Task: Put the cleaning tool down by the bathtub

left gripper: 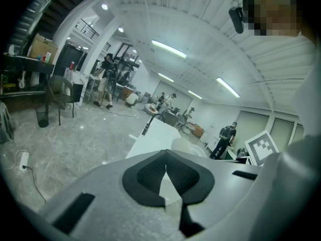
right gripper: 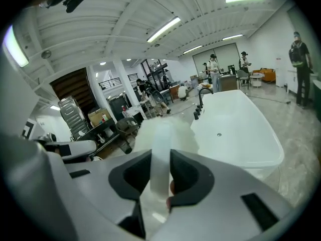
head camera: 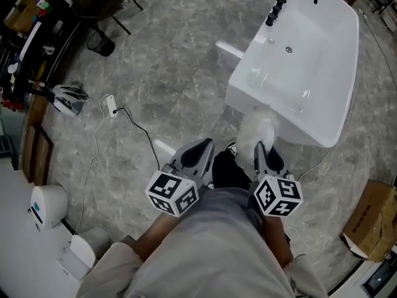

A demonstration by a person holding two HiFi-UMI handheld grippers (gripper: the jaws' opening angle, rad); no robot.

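Note:
The white bathtub [head camera: 332, 36] stands at the upper right of the head view, with a black faucet [head camera: 282, 2] at its far end. My right gripper [head camera: 268, 157] is shut on the white handle of the cleaning tool [head camera: 257, 131]. The tool's fluffy white head hangs just in front of the tub's near end. In the right gripper view the handle [right gripper: 161, 149] runs up between the dark pads [right gripper: 188, 177], with the tub [right gripper: 235, 129] beyond it. My left gripper [head camera: 197, 153] is held close to my body, shut and empty; its pads [left gripper: 188, 177] meet at the tip.
A white power strip [head camera: 111, 104] and its cable trail over the grey marble floor at left. A cardboard box [head camera: 375, 219] sits at the right edge. A white round bin [head camera: 48, 205] and shelves [head camera: 28, 48] line the left side. People stand far off.

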